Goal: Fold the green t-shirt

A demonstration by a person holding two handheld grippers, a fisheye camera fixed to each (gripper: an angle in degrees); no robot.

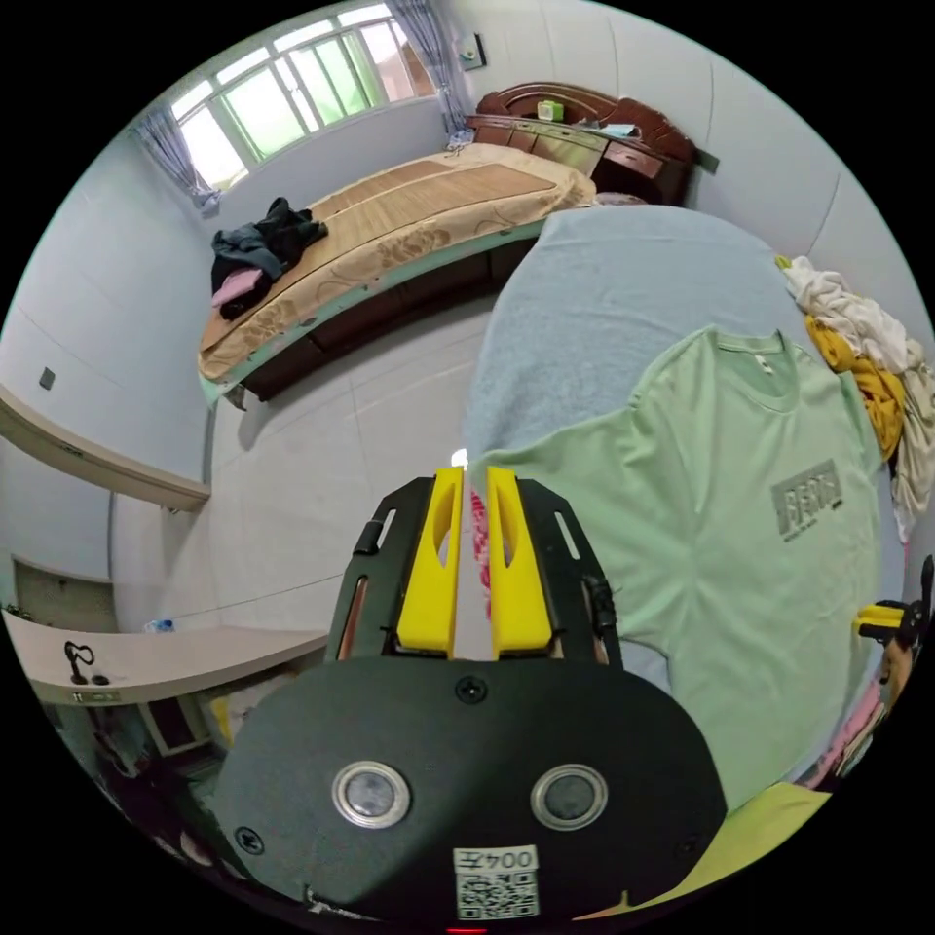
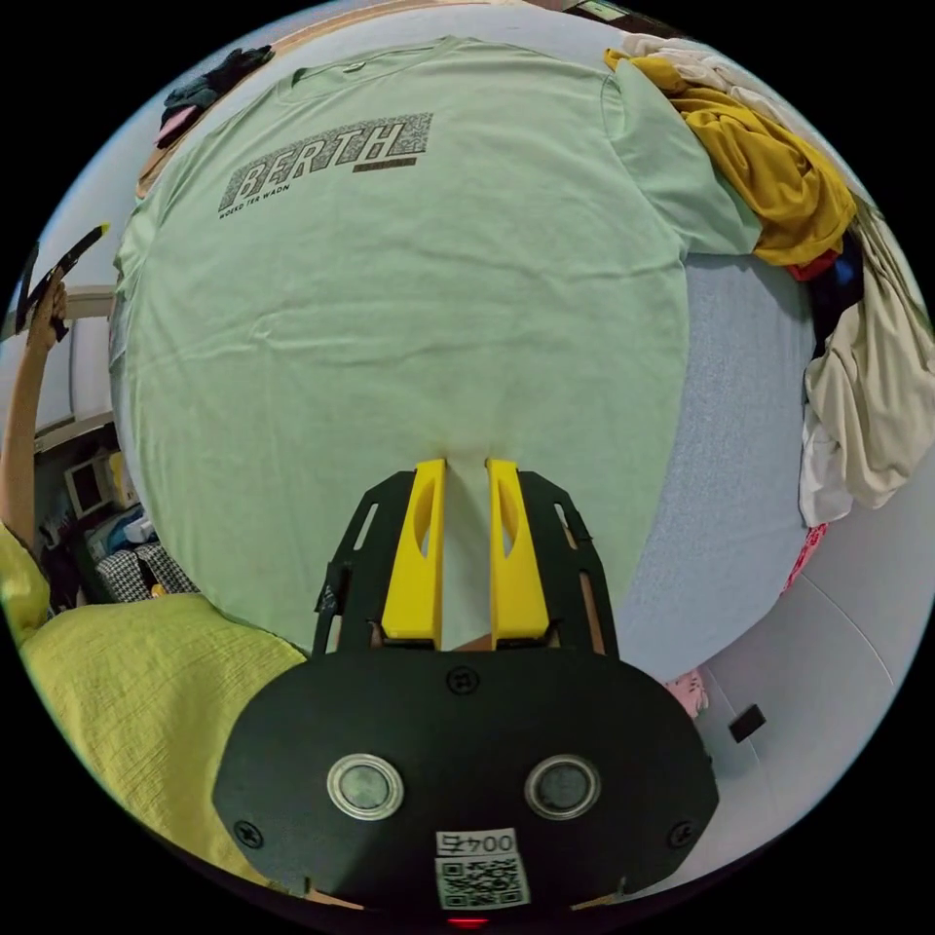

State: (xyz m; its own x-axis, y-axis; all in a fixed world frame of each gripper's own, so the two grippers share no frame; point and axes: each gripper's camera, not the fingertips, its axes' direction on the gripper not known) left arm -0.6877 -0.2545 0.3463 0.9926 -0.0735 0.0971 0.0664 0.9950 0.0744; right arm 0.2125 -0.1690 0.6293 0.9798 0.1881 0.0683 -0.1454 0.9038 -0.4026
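The green t-shirt lies flat, print side up, on a table covered in light blue cloth. My right gripper sits over the shirt's bottom hem. Its jaws are drawn close together and green fabric fills the narrow gap. It also shows in the left gripper view, where the right gripper touches the hem at the far edge. My left gripper is shut, hovering by the table's edge just beside the sleeve, with floor showing between its jaws. In the right gripper view a raised hand holds the left gripper off the shirt's sleeve side.
A heap of yellow and cream clothes lies on the table beside the shirt's other sleeve. Across the tiled floor stands a bed with dark clothes on it. The person's yellow-green top is close to the hem.
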